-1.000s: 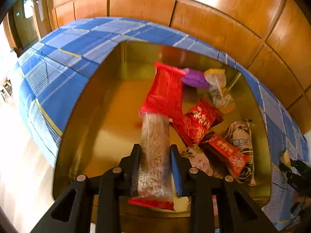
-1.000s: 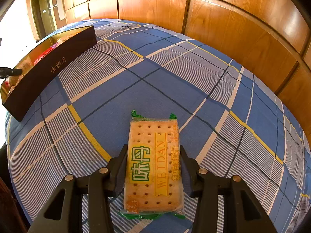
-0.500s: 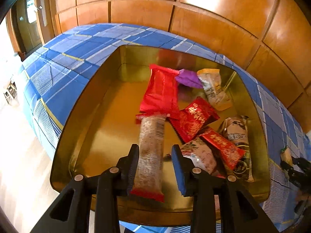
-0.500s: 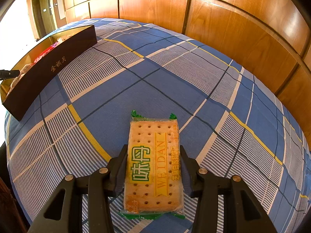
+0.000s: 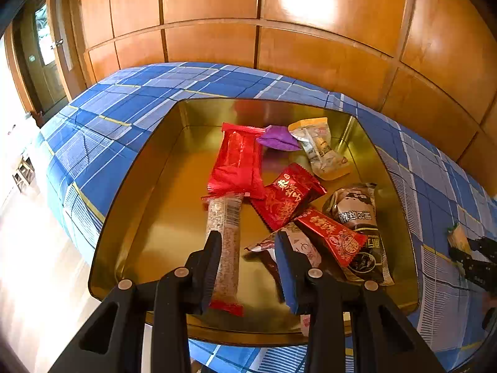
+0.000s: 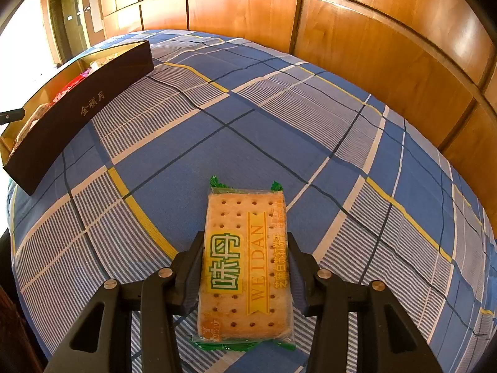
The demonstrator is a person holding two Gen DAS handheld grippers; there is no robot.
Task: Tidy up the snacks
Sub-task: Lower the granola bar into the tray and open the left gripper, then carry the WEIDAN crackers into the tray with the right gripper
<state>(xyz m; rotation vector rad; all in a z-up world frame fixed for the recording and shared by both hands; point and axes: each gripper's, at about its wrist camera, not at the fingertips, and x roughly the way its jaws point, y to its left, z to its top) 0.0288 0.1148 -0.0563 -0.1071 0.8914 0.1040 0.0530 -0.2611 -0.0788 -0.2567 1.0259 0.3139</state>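
— Left wrist view?
— Looks down into a gold tin [image 5: 139,202]. Left gripper [image 5: 247,239] over its near edge, jaws spread, pinching nothing. Sesame bar [image 5: 225,233] flat on the tin floor, right against the left finger, clear of the right one.

— And the right wrist view?
— Shows only the tin's dark outer wall with gold characters, far ahead to the left. Right gripper [image 6: 244,239] clamped on a Weidan cracker packet [image 6: 245,264], pads on both long sides, above the blue checked bedspread [image 6: 279,124]. Nothing else ahead on the cloth.

— Counts?
— One tin, one cracker packet, two grippers. In the tin, at least eight wrapped snacks: the sesame bar, a long red packet [image 5: 237,161] beyond its far end, a purple one [image 5: 276,138], a yellow-edged one [image 5: 321,152], two smaller red ones, a floral one under the right finger. Dark wrappers to the right hard to tell apart.

— Room to move?
— Bare tin floor left of the gripper, up to the left wall. Crowded right half. Wood panelling [image 5: 310,46] close behind the bed's far edge.
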